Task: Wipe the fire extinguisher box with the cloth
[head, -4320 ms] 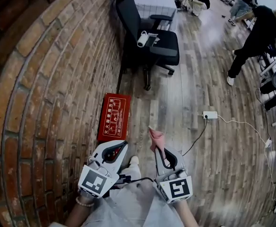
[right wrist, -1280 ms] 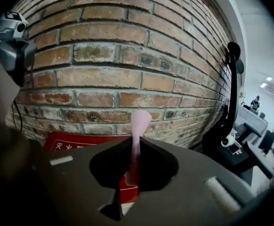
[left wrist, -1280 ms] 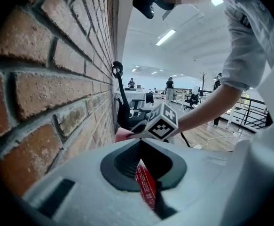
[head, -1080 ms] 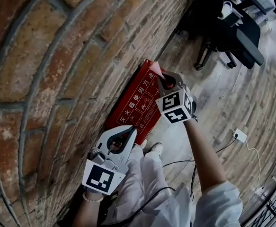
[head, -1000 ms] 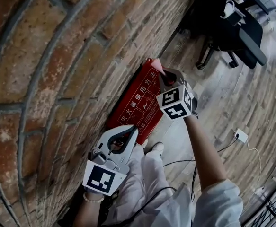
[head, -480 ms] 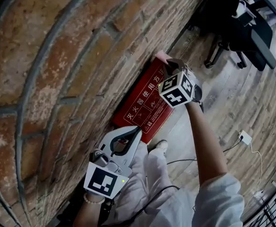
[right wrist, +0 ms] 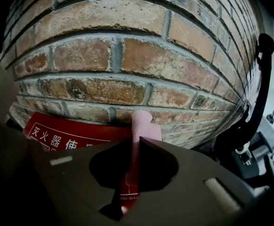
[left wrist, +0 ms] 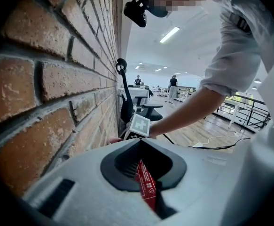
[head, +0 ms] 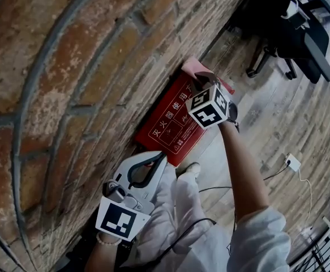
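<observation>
The right gripper [head: 200, 83] had its jaws pinched on the pink cloth [right wrist: 138, 126]. The cloth's free end stuck out past the tips, against the far end of the red fire extinguisher box [head: 173, 120], which stood at the foot of the brick wall [head: 68, 67]. The left gripper [head: 158, 158] hung near the box's near end, jaws together on nothing.

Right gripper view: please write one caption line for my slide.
Right hand-held gripper, shut on pink cloth, at red fire extinguisher box by brick wall.

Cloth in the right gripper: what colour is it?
The cloth is pale pink, clearest in the right gripper view.
</observation>
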Demonstrator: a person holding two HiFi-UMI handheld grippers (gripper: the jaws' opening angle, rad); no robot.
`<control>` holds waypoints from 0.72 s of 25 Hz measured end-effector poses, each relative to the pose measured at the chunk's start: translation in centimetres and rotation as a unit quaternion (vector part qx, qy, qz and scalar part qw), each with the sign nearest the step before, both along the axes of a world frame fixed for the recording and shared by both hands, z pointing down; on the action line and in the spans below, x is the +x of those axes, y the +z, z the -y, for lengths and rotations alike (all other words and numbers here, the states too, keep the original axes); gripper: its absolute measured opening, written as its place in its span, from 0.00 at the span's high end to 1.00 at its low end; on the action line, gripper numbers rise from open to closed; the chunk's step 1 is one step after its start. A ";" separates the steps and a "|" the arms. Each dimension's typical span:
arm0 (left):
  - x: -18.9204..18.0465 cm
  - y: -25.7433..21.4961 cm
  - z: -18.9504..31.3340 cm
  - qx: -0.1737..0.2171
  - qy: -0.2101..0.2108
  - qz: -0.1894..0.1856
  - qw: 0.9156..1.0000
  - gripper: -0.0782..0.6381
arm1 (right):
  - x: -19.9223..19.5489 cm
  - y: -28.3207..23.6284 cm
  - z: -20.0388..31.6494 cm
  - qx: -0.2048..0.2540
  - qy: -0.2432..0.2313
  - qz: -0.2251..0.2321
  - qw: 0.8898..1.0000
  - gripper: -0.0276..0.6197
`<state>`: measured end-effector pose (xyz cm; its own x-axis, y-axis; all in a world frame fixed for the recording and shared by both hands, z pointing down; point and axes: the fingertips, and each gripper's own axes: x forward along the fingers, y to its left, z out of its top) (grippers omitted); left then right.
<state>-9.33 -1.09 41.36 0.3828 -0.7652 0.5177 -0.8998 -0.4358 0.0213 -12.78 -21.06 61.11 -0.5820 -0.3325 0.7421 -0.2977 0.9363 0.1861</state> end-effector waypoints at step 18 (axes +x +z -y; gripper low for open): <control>0.1 0.5 -2.8 -0.008 -0.007 -0.002 1.000 0.90 | -2.2 0.7 -10.2 -0.036 -0.066 0.027 0.997 0.92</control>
